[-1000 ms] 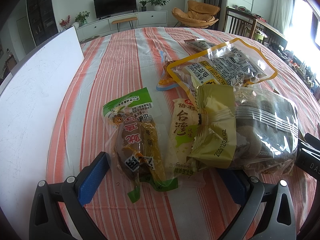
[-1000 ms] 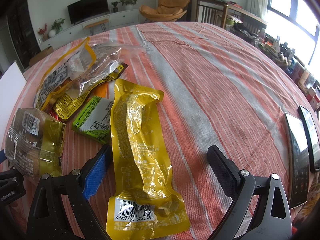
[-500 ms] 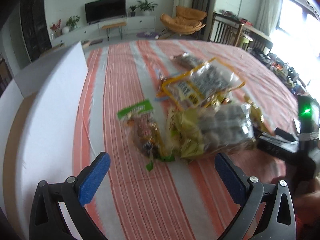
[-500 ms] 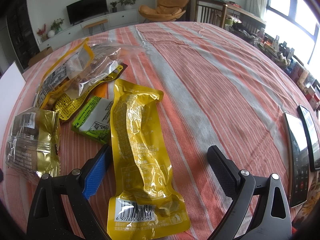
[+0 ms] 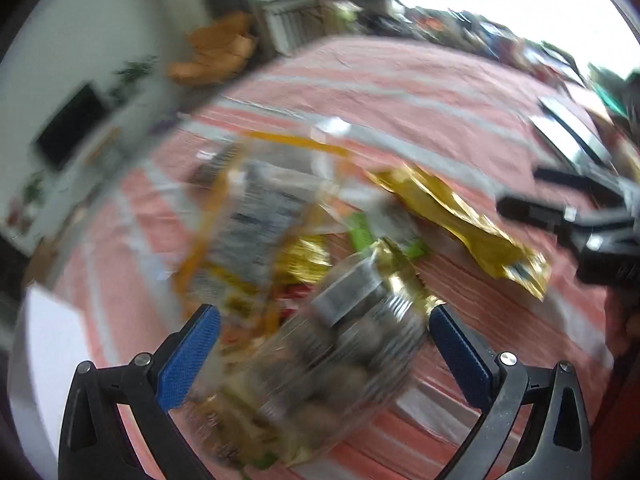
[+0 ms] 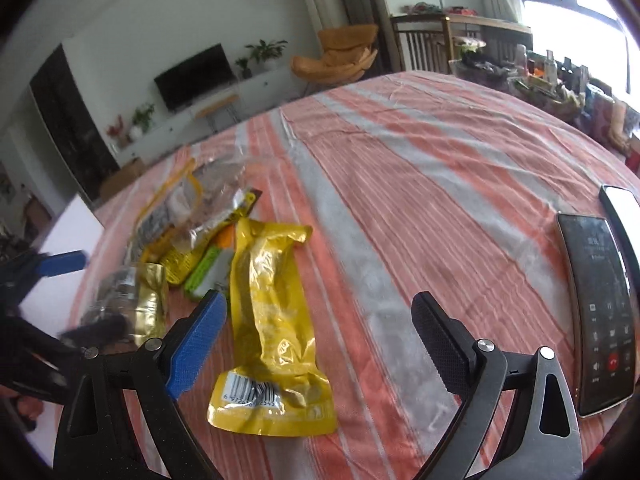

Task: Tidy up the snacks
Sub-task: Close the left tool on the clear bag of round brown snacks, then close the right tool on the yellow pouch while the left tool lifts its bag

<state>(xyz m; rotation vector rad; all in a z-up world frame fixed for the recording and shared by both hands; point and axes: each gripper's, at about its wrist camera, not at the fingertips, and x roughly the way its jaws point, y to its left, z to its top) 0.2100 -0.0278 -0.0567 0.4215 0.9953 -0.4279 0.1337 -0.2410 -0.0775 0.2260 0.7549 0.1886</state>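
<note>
Snacks heaped on a striped tablecloth point(image 6: 400, 168), toward the table's left side in the right wrist view. Nearest the left gripper point(image 5: 324, 344), a clear bag point(image 5: 340, 352) with a gold end, full of brown lumps, lying between the spread fingers; blurred, so cannot tell whether the blue pads point(image 5: 188, 356) touch it. Beyond it a clear pouch point(image 5: 256, 216) edged in orange, a green pack point(image 5: 360, 232) half buried, and a long yellow pack point(image 5: 460, 216) stretching off toward the right gripper point(image 5: 592, 224), seen dark at the right edge of that view.

Left gripper tilted, view rolled and smeared, jaws wide apart, nothing pinched. From the right wrist view, visible low at the left edge, blue fingertip point(image 6: 64, 262) pointing over the heap.

Right gripper point(image 6: 320, 340) level above the cloth, jaws wide apart, nothing between them but the lower part of the yellow pack point(image 6: 272, 320), barcode end nearest the camera, lying flat, just beside the blue pad and well clear of the black one. Clear bag point(image 6: 128, 300) left of the pack, near it.

Two phones point(image 6: 600, 300) side by side close to the table's right edge. White board point(image 6: 72, 232) at the left edge, behind the heap.
</note>
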